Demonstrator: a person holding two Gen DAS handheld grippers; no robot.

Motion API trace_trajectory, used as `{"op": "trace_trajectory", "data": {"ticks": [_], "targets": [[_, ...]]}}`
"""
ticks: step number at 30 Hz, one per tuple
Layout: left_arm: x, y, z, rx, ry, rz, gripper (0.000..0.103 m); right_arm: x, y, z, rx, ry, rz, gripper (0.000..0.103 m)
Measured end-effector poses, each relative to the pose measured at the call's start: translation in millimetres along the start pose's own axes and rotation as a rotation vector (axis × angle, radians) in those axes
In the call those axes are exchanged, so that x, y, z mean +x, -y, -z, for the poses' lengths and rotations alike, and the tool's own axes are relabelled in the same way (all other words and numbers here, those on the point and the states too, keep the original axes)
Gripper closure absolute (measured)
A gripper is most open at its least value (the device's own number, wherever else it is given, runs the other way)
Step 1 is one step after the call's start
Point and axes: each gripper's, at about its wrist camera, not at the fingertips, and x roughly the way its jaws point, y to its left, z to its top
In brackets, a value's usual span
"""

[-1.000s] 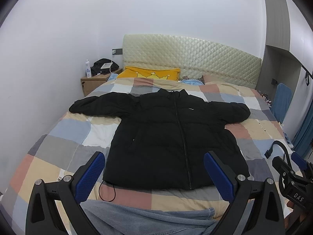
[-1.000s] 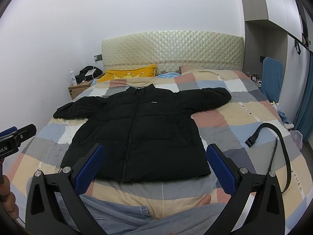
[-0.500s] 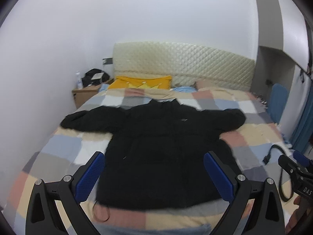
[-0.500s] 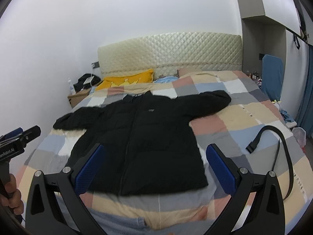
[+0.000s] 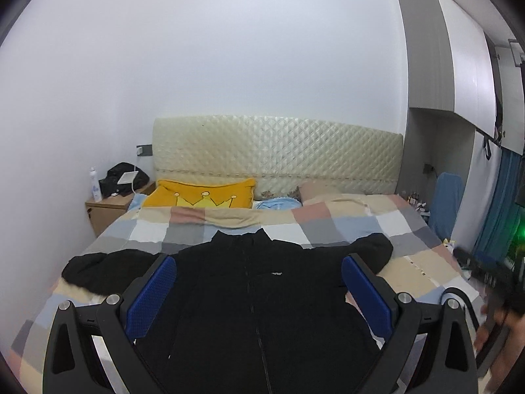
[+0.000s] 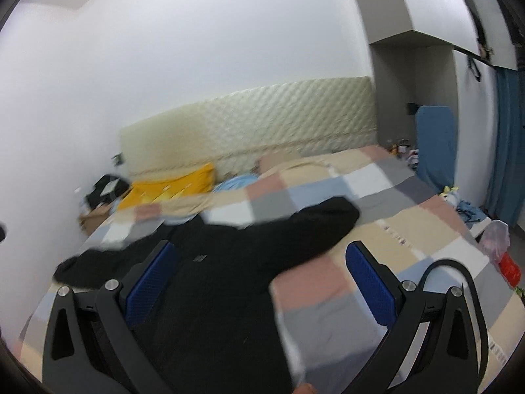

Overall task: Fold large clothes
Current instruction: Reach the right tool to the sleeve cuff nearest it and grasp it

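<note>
Left tool (image 5: 257, 290): blue-padded fingers spread wide, nothing between them. Hovers over the jacket's chest, aimed toward the headboard (image 5: 279, 154).

Right tool (image 6: 259, 277): fingers likewise spread, empty. Its view is tilted and motion-blurred; the right sleeve (image 6: 315, 226) lies just ahead between the fingers, running far and right.

Item: black puffer jacket (image 5: 262, 298), one. Lies front up on the checked bedspread (image 5: 347, 226), zip closed down the middle, collar at the far end, hem at the near end (out of frame). Long axis near to far; both sleeves spread straight out left and right, crosswise to the body. Left sleeve (image 5: 105, 269) ends near the left edge of the bed. Thick, puffy fill; small pale chest label. Unfolded so far.

Governing relation: each sleeve lies outward from its own tool, so the right tool is nearer the right sleeve and the left tool nearer the left (a judgement; either sleeve probably folds inward first).

Surroundings: yellow crown pillow (image 5: 200, 193), bedside cabinet (image 5: 108, 210), black strap (image 6: 459, 282) at the near right.
</note>
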Motion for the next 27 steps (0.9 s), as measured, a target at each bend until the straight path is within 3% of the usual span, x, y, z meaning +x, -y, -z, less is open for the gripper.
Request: {"op": "trace_trajectory", "data": {"ticks": [4,9,14,19,22,27], "targets": [[46,-11,15,-0.031,-0.041,0.001,0.001,66,37,-13,0.096,0.003,0.013,0.000],[100,-25,55,-0.057,-0.092,-0.009,0.001,170,88,7,0.284,-0.046,-0.116,0.000],[151,-40,96,-0.098,-0.184,-0.001,0.001,280,132,24,0.326,-0.107,0.020,0.000],[202,-63,125,-0.093,-0.233,-0.061,0.001,382,204,36,0.524,-0.126,0.122,0.004],[235,-77,142,-0.118,-0.239,-0.087,0.001,428,237,47,0.612,-0.141,0.118,0.006],[284,-104,169,-0.182,-0.285,-0.125,0.001,485,256,48,0.570,-0.187,0.142,0.007]]}}
